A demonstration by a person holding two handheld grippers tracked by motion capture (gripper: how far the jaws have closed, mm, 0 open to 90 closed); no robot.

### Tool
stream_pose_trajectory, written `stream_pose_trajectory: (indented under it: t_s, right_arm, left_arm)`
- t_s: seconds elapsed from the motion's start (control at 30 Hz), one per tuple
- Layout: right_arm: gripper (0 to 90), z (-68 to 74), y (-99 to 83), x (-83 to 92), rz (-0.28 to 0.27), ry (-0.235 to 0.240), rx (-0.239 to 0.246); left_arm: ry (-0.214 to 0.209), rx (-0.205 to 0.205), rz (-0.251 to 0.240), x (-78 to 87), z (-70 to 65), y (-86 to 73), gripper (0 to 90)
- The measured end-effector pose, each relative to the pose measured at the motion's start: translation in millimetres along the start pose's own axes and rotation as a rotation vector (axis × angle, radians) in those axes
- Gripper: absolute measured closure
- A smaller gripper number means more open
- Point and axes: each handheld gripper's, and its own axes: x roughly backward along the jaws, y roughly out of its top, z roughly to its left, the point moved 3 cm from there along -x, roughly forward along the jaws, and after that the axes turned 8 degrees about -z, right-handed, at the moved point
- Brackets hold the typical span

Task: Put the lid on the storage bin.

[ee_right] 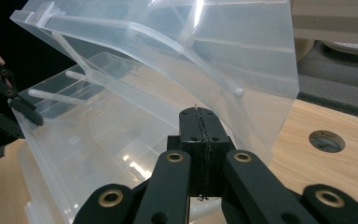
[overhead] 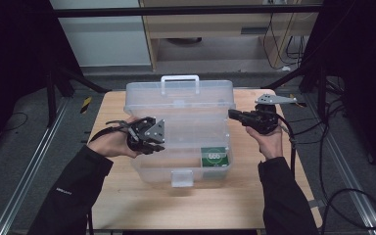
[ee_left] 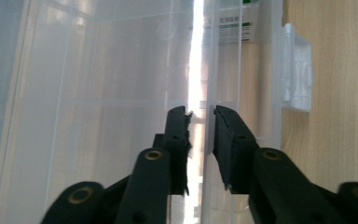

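A clear plastic box (overhead: pixel 176 171) stands on the wooden table (overhead: pixel 254 196) with its lid (overhead: pixel 181 95) raised and its handle (overhead: pixel 179 78) at the far side. A green-and-white packet (overhead: pixel 214 156) lies in the box's near right corner. My left gripper (overhead: pixel 160 145) is at the box's left wall. In the left gripper view, my left gripper (ee_left: pixel 200 114) is open, with the thin wall (ee_left: pixel 208 140) between its jaws and a gap on one side. My right gripper (overhead: pixel 231 113) is shut at the lid's right edge. In the right gripper view, my right gripper (ee_right: pixel 200 112) has nothing visible between its jaws, just in front of the lid (ee_right: pixel 214 46).
A white latch (overhead: pixel 182 178) hangs on the box's near wall. The table has a round hole (ee_right: pixel 326 140) to the right of the box. Cables trail over the floor at the right. A metal rail runs along the table's left side.
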Motion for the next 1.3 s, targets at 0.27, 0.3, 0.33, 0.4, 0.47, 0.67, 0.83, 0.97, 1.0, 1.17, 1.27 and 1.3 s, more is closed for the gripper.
stream_pose_trajectory:
  t_s: [0.27,0.3,0.33,0.4,0.47,0.67,0.83,0.97,1.0,1.17,1.27,1.3]
  right_arm:
    - [90.0,-0.1,-2.7,1.5,0.008,-0.001,-0.002]
    - [90.0,0.4,-2.1,1.8,0.003,0.001,-0.004]
    - [90.0,0.4,-2.1,1.8,0.003,0.001,-0.004]
    - [90.0,0.6,-2.0,1.9,0.004,0.001,-0.005]
    - [90.0,0.5,-2.3,2.0,0.008,0.002,-0.004]
    - [89.8,0.8,-2.0,3.5,0.013,0.005,-0.002]
    - [89.6,1.0,-2.1,4.2,0.019,0.01,-0.003]
    - [89.6,1.6,-2.6,5.0,0.024,0.013,0.0]
    - [89.6,1.7,-2.5,5.1,0.025,0.014,0.0]
    - [89.6,2.2,-2.7,5.4,0.031,0.014,0.002]
    - [89.6,2.7,-3.0,5.8,0.036,0.012,0.006]
    - [89.7,2.8,-3.1,6.0,0.038,0.012,0.006]
  left_arm:
    - [-0.009,0.068,-0.12,-0.5,-3.0,3.7,56.4]
    - [-0.016,0.083,-0.143,-1.2,-3.8,5.1,54.5]
    - [-0.016,0.083,-0.143,-1.2,-3.8,5.1,53.5]
    - [-0.026,0.097,-0.169,-2.2,-4.7,6.0,52.8]
    - [-0.035,0.114,-0.184,-4.0,-5.9,6.6,51.1]
    - [-0.043,0.141,-0.247,-7.6,-10.1,10.5,46.0]
    - [-0.029,0.176,-0.312,-8.3,-13.1,15.9,43.9]
    - [-0.008,0.214,-0.359,-11.1,-18.7,19.5,41.6]
    - [-0.008,0.214,-0.359,-11.1,-18.7,19.5,41.6]
    - [0.011,0.252,-0.408,-12.1,-22.9,21.7,41.5]
    - [0.027,0.274,-0.432,-12.8,-25.1,21.2,42.1]
    - [0.03,0.281,-0.437,-12.7,-25.6,20.6,42.7]
